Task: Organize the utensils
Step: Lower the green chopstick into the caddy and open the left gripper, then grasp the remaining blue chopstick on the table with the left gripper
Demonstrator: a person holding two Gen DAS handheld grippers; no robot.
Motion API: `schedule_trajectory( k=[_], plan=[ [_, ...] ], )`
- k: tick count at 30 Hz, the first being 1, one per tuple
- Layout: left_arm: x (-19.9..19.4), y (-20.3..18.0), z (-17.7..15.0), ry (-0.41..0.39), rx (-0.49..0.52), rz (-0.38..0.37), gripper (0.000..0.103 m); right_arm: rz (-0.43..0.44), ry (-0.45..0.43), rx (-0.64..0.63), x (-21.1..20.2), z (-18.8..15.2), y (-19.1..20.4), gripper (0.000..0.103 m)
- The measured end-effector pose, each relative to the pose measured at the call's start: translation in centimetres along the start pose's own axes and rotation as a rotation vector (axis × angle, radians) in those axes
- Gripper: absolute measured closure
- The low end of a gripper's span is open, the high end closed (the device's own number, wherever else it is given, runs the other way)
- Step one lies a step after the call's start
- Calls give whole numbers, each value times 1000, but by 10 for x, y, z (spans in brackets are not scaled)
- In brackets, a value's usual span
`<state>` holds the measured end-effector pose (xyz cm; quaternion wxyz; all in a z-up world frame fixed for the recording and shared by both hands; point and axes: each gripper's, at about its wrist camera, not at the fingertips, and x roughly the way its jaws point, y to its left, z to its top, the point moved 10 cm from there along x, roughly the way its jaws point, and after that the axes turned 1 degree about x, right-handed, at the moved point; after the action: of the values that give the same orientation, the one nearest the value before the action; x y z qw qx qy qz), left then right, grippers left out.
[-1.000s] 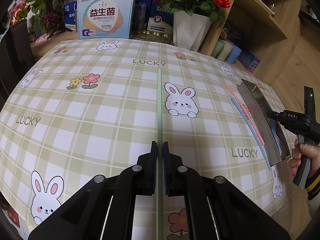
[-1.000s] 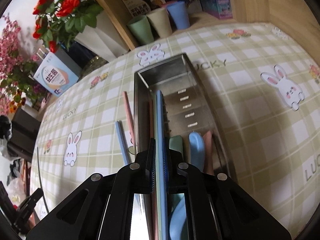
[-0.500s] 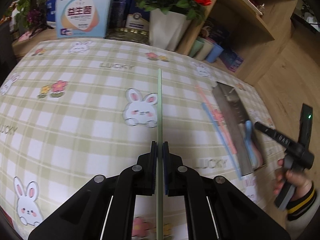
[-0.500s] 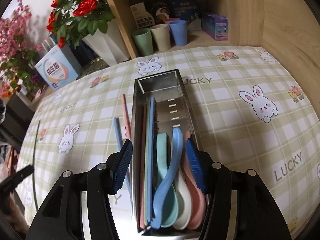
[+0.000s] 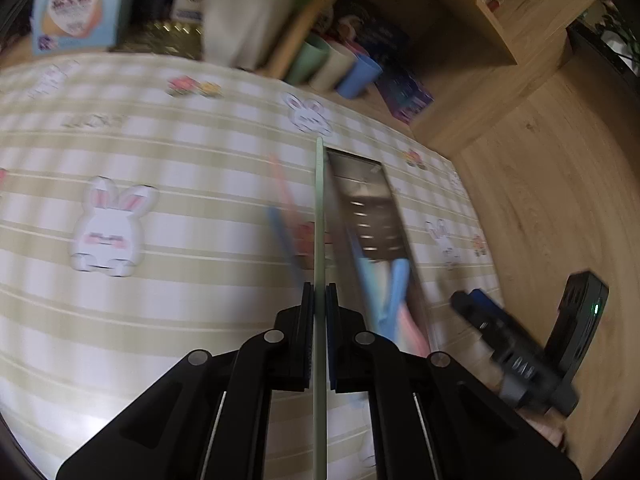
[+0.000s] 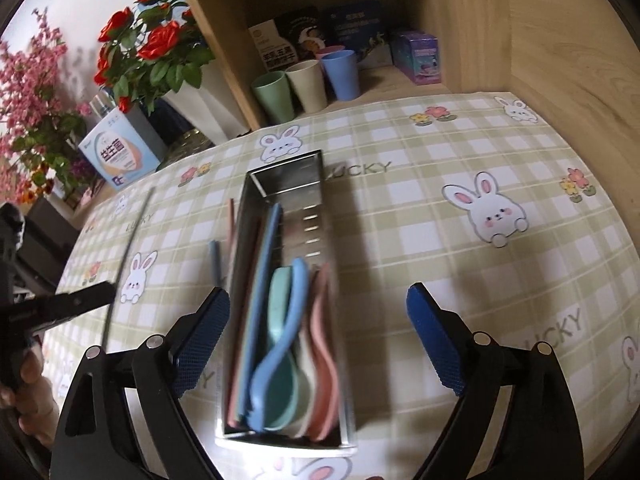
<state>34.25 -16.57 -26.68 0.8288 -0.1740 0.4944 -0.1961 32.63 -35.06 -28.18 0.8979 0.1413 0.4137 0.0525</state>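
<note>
1. The left gripper [image 5: 319,296] pinches a pale green chopstick [image 5: 319,208], which runs straight ahead from its fingers, above the tablecloth [image 5: 168,280].
2. The right gripper [image 6: 318,320] is opening, its blue pads [image 6: 202,340] wide apart with nothing between them.
3. It hangs over the metal tray [image 6: 316,164], which holds a blue chopstick [image 6: 264,256] and blue, green and pink spoons [image 6: 280,344].
4. A pink chopstick [image 6: 230,220] and another blue stick [image 6: 215,256] lie on the cloth just beside the tray's left wall.
</note>
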Motion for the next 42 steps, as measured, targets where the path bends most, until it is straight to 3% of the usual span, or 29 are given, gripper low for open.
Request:
schedule_trajectory(
  k=[7, 15, 24, 28, 34, 42],
  plan=[
    [52, -53, 17, 39, -13, -31, 97, 4, -23, 82, -7, 5, -31, 16],
    [98, -56, 19, 76, -51, 33, 97, -13, -27, 130, -10, 2, -55, 16],
    [120, -57, 11, 137, 4, 66, 96, -7, -24, 172, -10, -3, -60, 16],
    [110, -58, 11, 140, 41, 40, 92, 0, -28, 189, -11, -5, -55, 16],
    [68, -43, 30, 76, 89, 10, 92, 31, -25, 235, -9, -11, -43, 16],
    [47, 26, 34, 74, 53, 125, 92, 14, 3, 257, -1, -23, -31, 16]
  ],
)
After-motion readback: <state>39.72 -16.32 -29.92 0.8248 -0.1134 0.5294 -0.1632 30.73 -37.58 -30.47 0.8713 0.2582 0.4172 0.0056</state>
